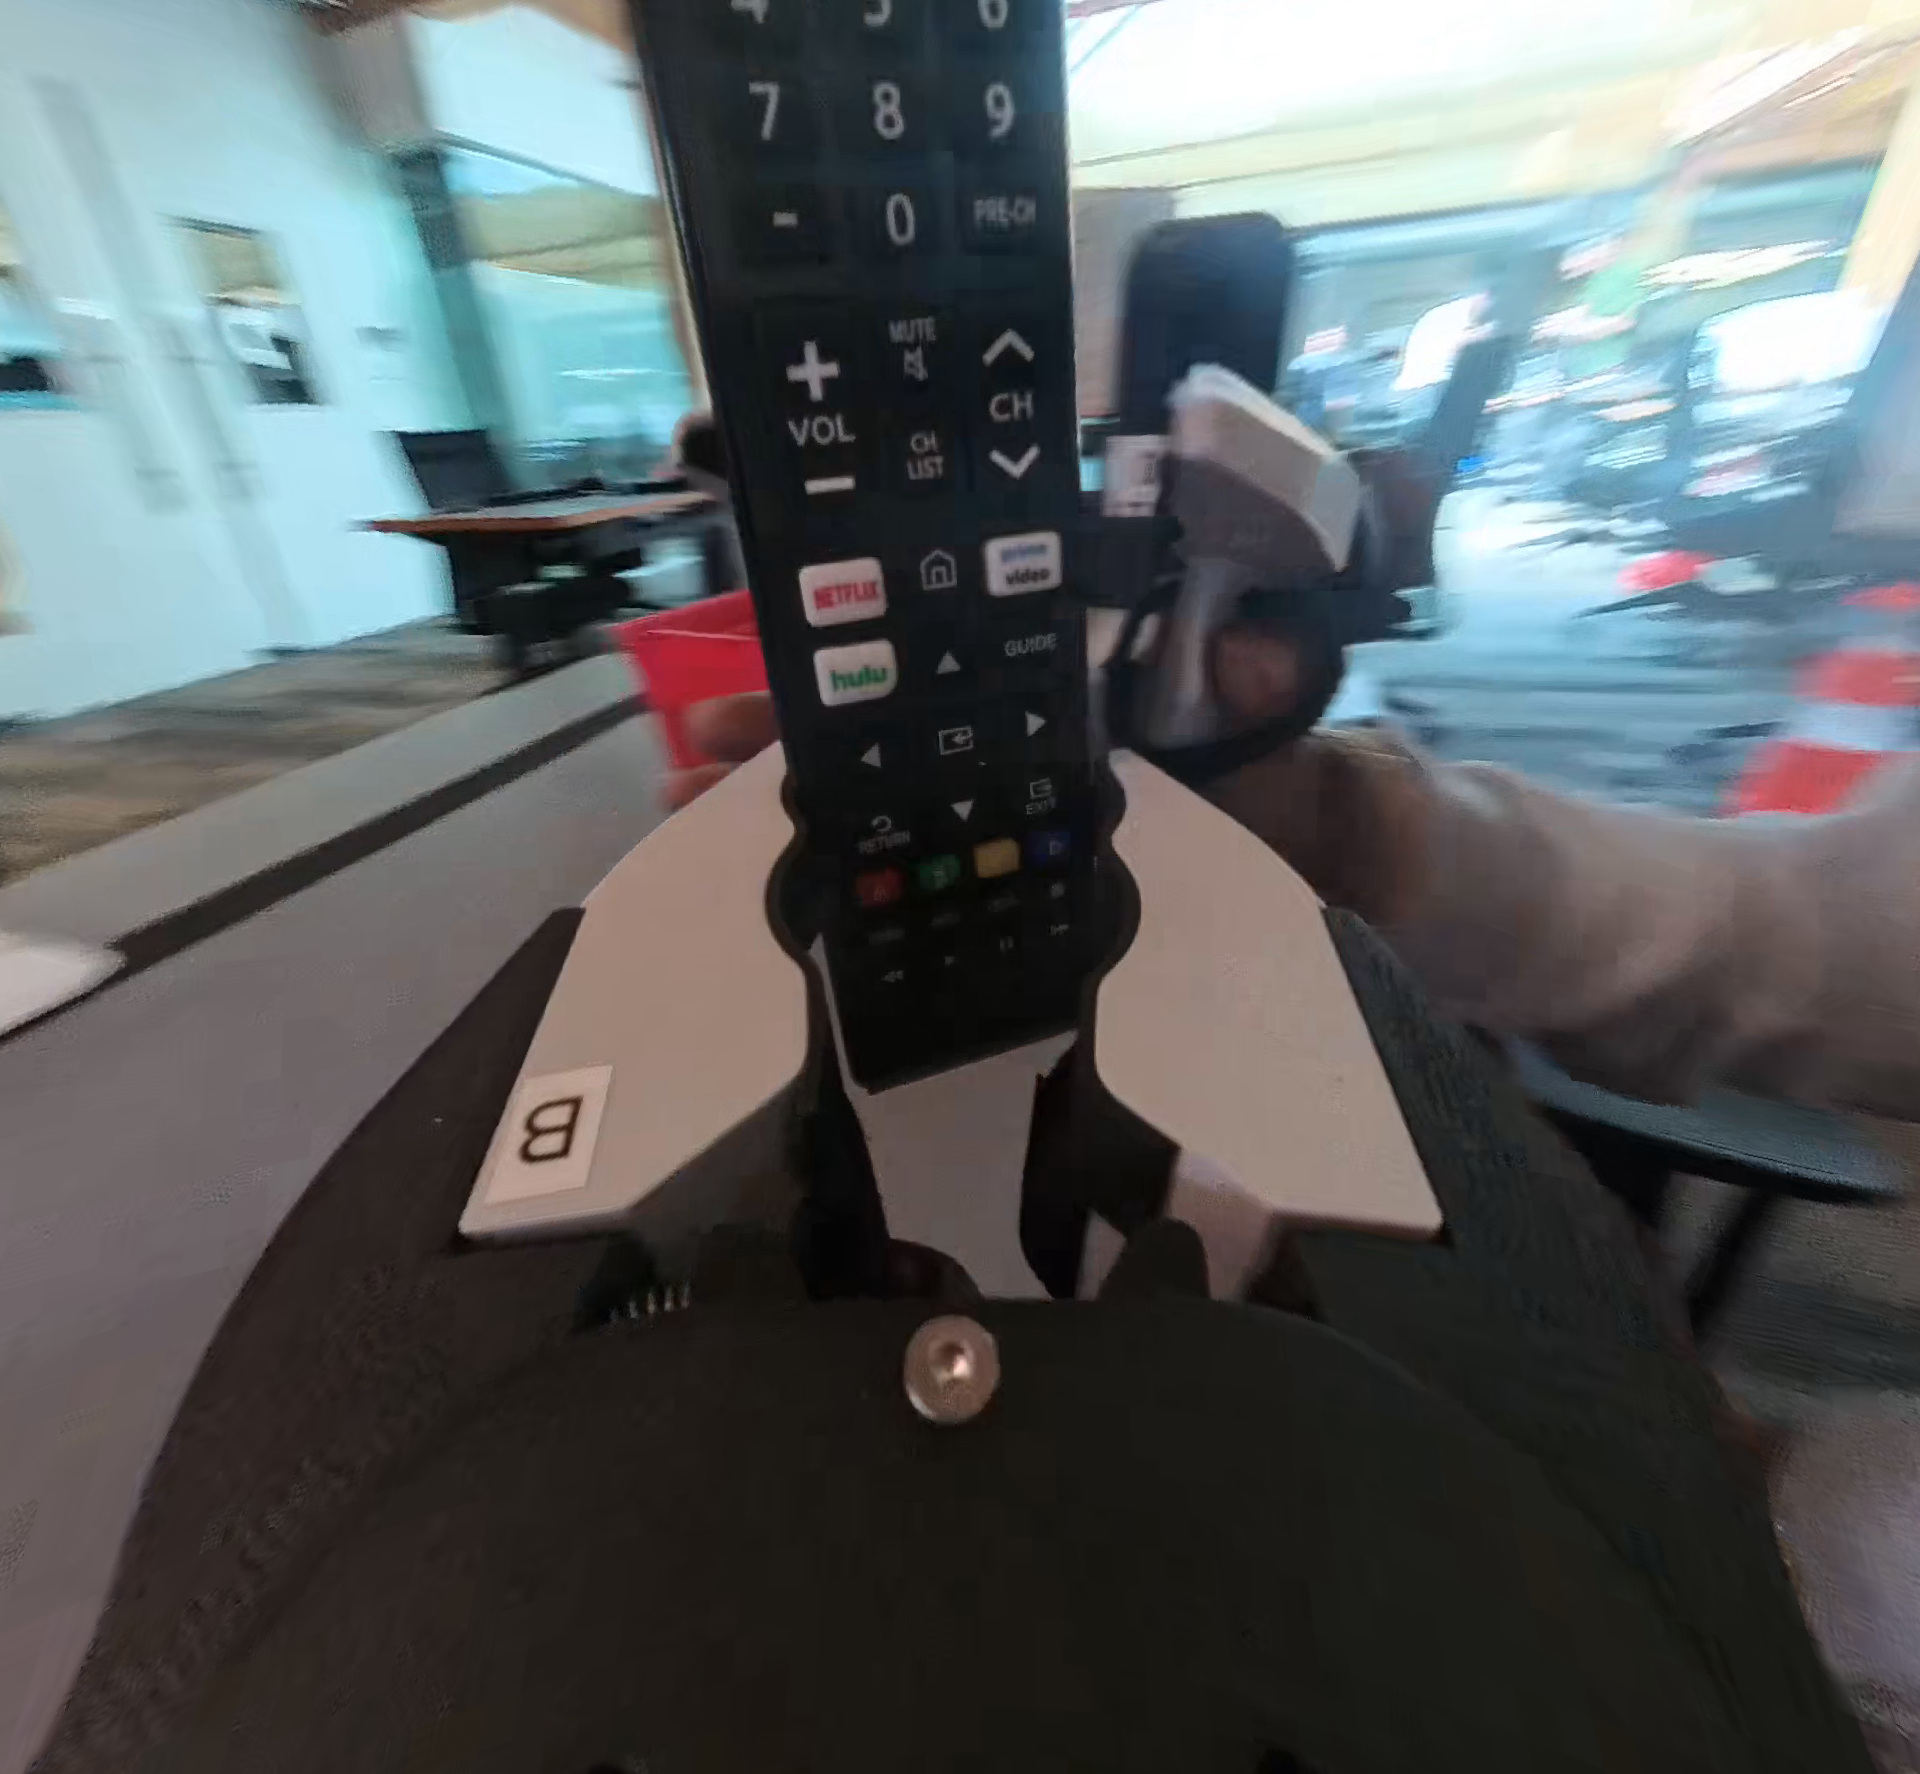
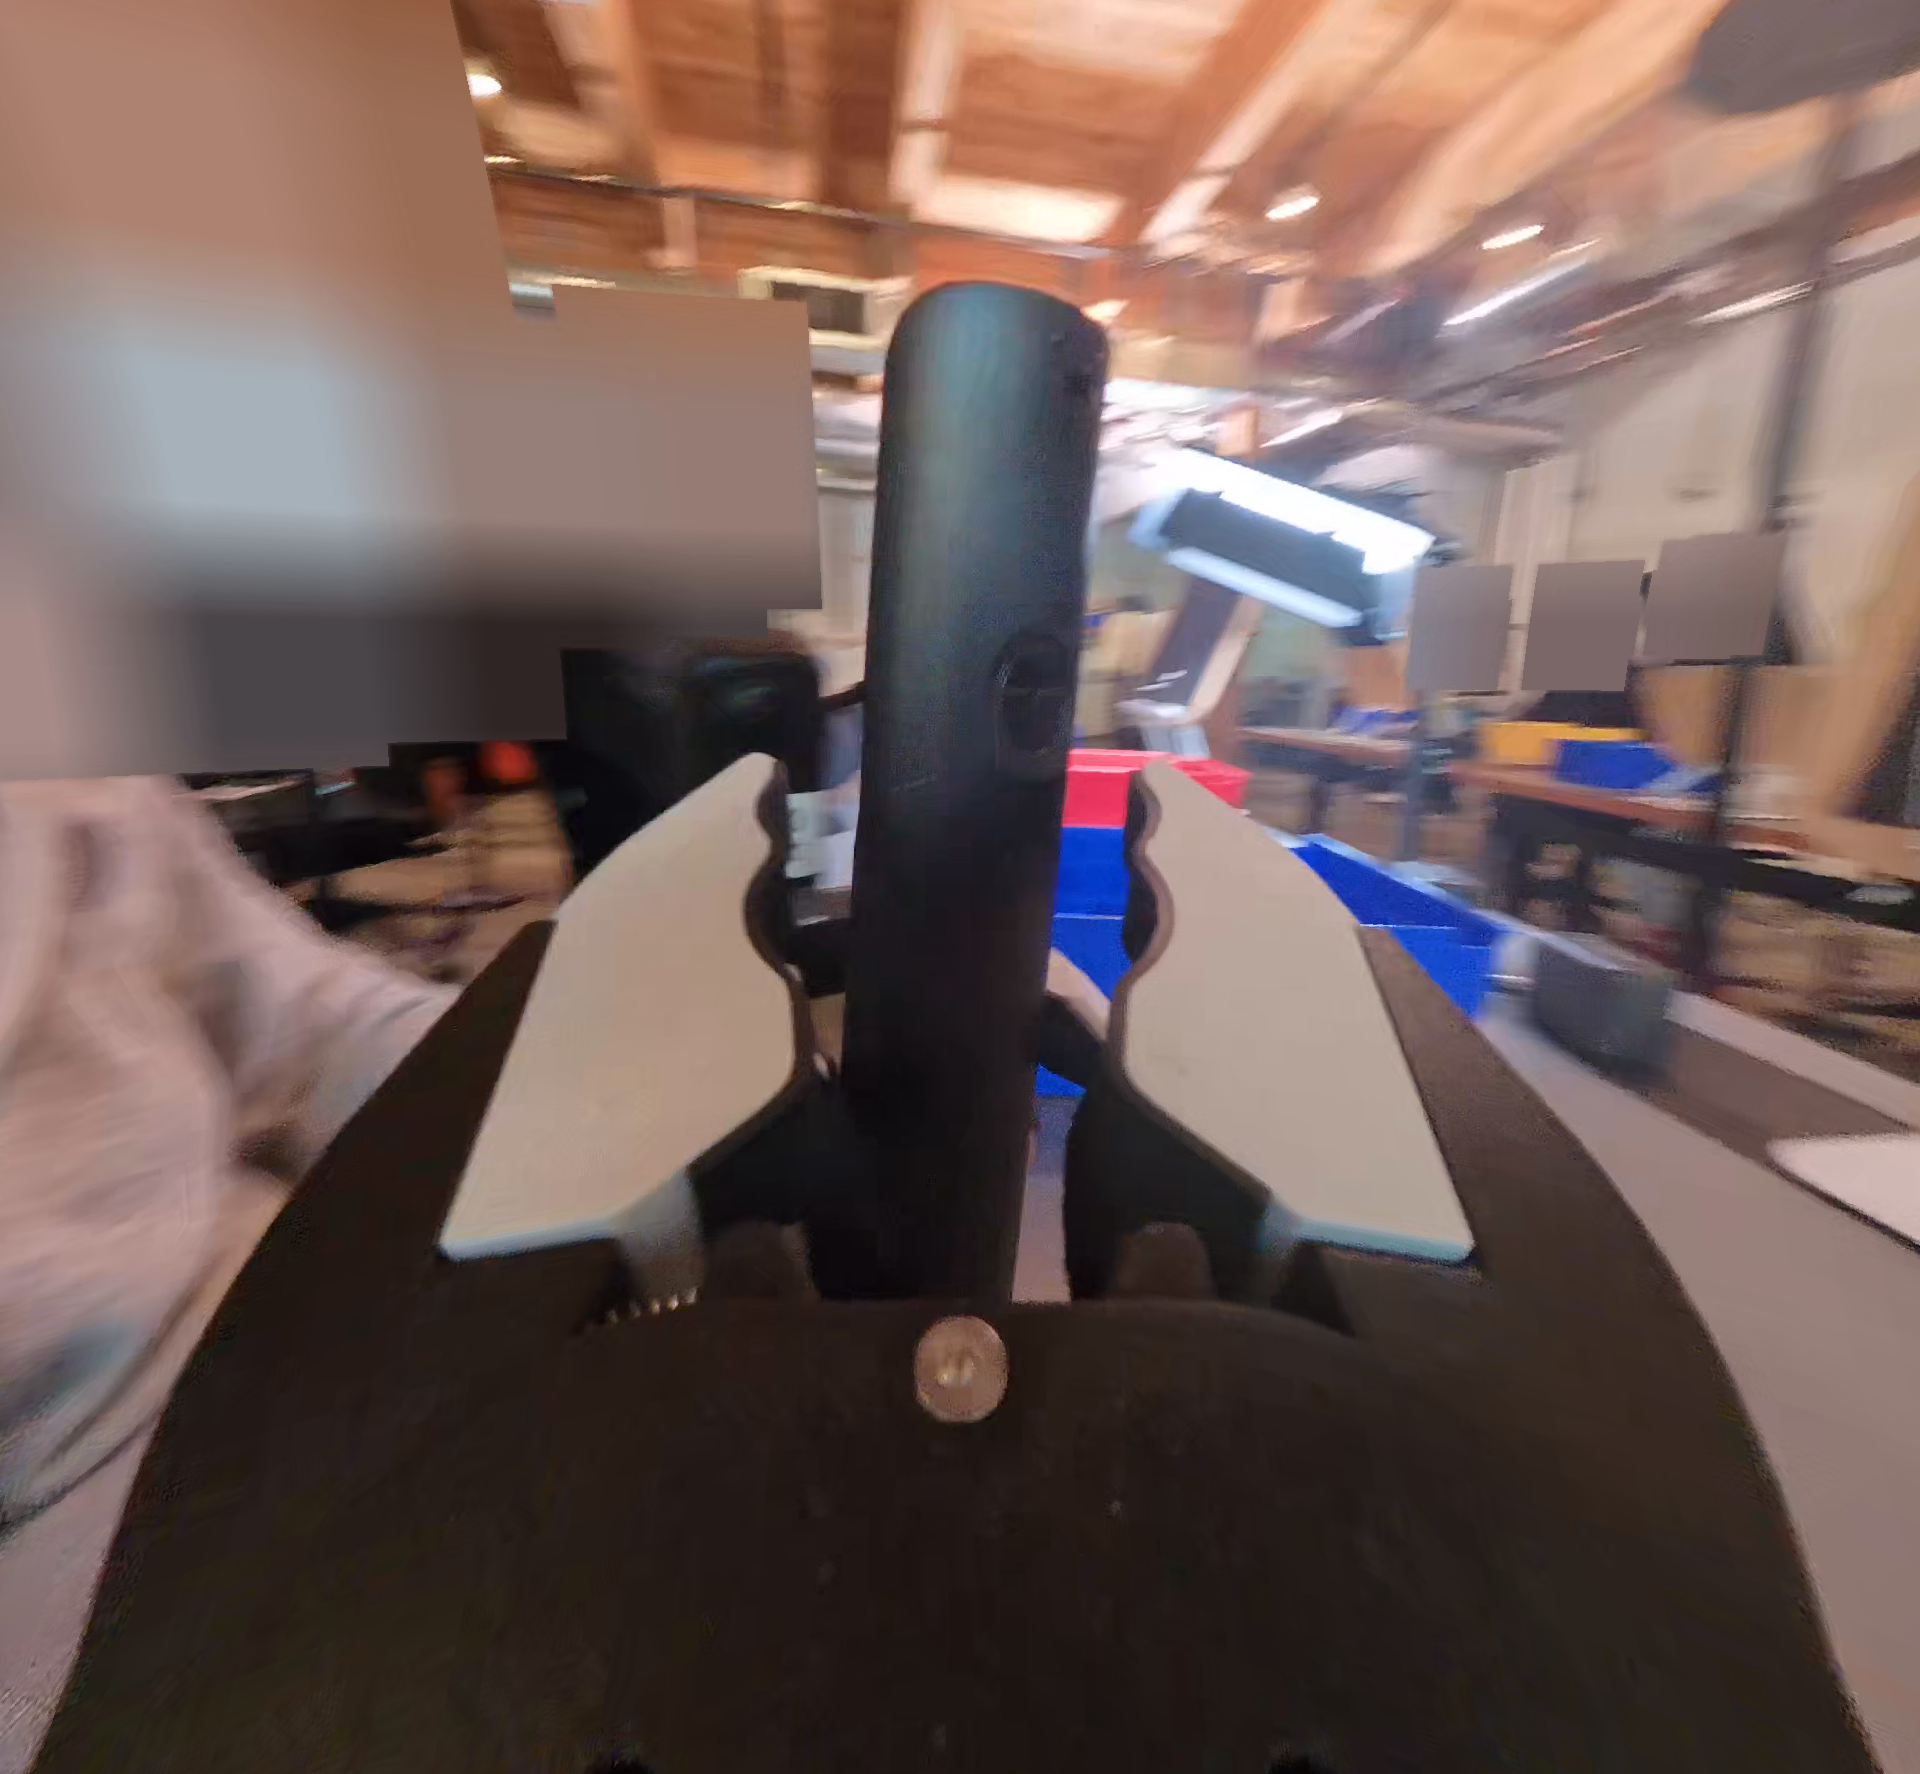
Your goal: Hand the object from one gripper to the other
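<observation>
Left wrist view: my left gripper (image 1: pixel 951 883) clamps remote (image 1: pixel 883 374) at its lower end, long axis upright. Right gripper (image 2: pixel 951 877) spread wide, remote (image 2: pixel 966 685) standing between its jaws, untouched

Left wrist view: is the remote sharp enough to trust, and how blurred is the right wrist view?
Left wrist view: the TV remote held in the left tongs is sharp, buttons clear; the room, the sleeve and the right tongs behind smear with motion blur, windows blown out, wide-angle bending. Right wrist view: the remote's dark back sits between the open tongs, soft and underlit; background streaked.
</observation>
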Tool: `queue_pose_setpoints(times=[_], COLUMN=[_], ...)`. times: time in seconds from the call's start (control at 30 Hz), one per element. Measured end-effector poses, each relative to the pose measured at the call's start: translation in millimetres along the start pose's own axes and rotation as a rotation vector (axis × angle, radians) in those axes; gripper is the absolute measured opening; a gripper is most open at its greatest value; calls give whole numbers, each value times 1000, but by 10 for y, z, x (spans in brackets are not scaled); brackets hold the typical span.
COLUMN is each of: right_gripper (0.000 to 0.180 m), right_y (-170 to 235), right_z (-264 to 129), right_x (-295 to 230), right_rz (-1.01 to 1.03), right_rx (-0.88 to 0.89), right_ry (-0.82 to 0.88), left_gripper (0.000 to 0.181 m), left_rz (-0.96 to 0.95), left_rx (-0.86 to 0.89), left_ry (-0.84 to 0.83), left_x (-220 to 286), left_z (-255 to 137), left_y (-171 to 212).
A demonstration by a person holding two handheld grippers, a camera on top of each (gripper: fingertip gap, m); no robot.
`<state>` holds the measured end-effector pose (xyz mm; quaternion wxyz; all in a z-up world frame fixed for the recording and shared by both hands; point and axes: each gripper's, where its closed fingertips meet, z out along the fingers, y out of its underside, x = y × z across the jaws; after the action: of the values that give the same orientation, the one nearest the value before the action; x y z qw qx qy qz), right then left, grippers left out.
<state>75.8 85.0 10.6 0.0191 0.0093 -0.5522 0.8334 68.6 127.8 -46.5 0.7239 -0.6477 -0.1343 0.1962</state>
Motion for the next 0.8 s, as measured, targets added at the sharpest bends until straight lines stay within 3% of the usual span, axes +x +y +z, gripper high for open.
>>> queue_pose_setpoints(times=[0.1,0.17,0.27,0.33,0.43,0.57,0.7,0.8], right_gripper=[96,100,88,60,54,53,53,53], right_y=[82,123,88,114,101,100,141,201], right_z=[-84,-137,-131,-143,-162,-119,-112,-107], right_x=[-169,-262,-322,-379,-402,-208,236,353], right_rz=[113,190,228,205,166,54,-82,-129], right_rx=[-132,-187,-156,-183,-207,-186,-188,-198], right_ry=[-206,-296,-334,-361,-356,-196,183,329], left_gripper=[49,49,49,49,50,59,68,65], left_rz=[-130,-161,-164,-176,-178,-113,190,395], left_rx=[32,25,-14,-31,-23,-30,-44,-112], left_ry=[259,339,396,407,405,168,-261,-433], left_x=[304,415,507,531,513,211,-246,-368], left_z=[-22,-28,-26,-17,-21,49,-20,-56], left_y=[-60,-51,8,36,20,69,35,52])
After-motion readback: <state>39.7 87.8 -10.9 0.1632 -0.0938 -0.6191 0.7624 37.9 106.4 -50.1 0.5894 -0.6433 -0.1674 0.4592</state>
